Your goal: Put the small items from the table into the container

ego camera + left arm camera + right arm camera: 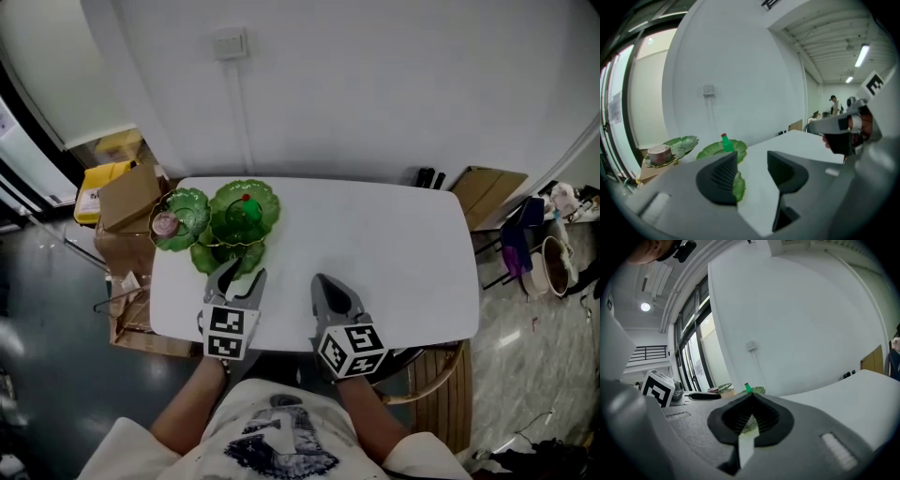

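Left claw held apart, nothing gripped, right claw closed empty, nearest green leaf-shaped dish partly hidden by left claw, pinkish round item unidentifiable.

White table with a green dish at its far-left corner

The white table has rounded corners and a plain, smooth top. At about 10 o'clock on it sits a green leaf-shaped dish made of three leaf lobes joined together: one toward 9 o'clock, a larger one in the middle, and a third toward 6 o'clock. At about 1 o'clock, two small dark objects show at the far edge; whether they rest on the top is unclear.
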